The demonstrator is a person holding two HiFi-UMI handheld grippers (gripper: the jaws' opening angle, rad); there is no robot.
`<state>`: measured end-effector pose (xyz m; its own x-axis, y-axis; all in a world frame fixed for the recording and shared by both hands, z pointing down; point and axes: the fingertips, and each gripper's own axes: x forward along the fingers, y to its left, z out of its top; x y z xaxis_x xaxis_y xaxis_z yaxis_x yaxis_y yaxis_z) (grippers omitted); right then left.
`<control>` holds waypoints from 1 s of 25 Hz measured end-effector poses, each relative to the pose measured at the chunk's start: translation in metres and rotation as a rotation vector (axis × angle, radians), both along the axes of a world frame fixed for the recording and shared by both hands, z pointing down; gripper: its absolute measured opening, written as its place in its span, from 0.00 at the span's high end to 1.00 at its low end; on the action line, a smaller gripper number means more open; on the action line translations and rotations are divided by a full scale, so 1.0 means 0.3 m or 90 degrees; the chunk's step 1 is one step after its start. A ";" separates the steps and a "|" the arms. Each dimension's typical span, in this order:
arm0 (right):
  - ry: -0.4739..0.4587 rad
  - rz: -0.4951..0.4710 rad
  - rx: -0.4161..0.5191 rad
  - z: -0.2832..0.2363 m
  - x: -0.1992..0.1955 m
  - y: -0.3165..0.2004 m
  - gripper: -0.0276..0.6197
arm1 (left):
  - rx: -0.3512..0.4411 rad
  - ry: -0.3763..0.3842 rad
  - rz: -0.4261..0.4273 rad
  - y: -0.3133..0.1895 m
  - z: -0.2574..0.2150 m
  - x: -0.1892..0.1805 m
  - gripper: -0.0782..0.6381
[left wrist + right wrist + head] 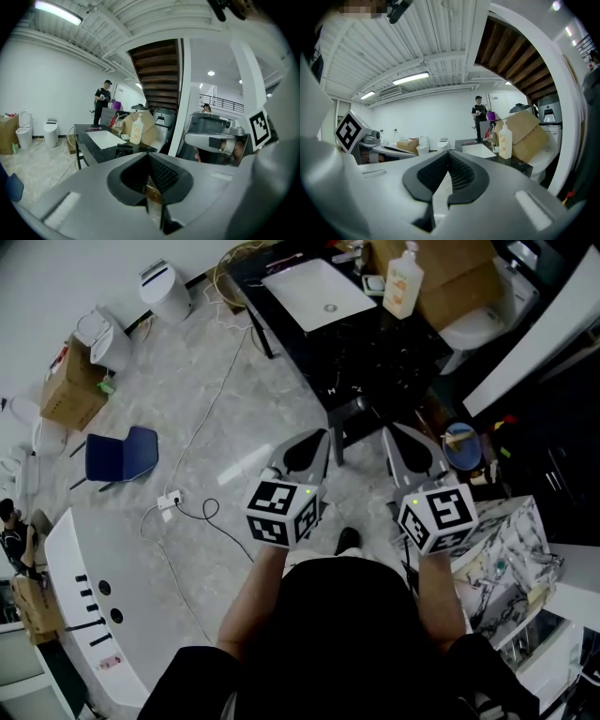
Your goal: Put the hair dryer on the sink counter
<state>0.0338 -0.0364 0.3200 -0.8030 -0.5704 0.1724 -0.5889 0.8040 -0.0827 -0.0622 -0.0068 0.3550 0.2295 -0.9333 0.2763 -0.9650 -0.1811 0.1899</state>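
Observation:
The black sink counter [375, 348] with a white basin [319, 293] stands ahead of me, and it also shows in the left gripper view [89, 133]. A dark bulky object [124, 150] lies on its near end; I cannot tell if it is the hair dryer. My left gripper [306, 452] and right gripper [412, 454] are side by side in the air, short of the counter and pointing at it. Both are shut with nothing between the jaws, as the left gripper [149, 158] and right gripper [449, 157] show in their own views.
A soap bottle [403, 282] and a cardboard box [459, 268] stand on the counter's far end. A toilet [487, 320] sits at the right. On the floor are a blue chair [122, 454] and a power strip [169, 501]. A person [102, 101] stands beyond the counter.

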 end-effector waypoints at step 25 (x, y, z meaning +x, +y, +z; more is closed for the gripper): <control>0.018 0.029 0.002 -0.005 0.001 0.016 0.95 | 0.043 0.021 0.026 0.014 -0.074 -0.001 0.89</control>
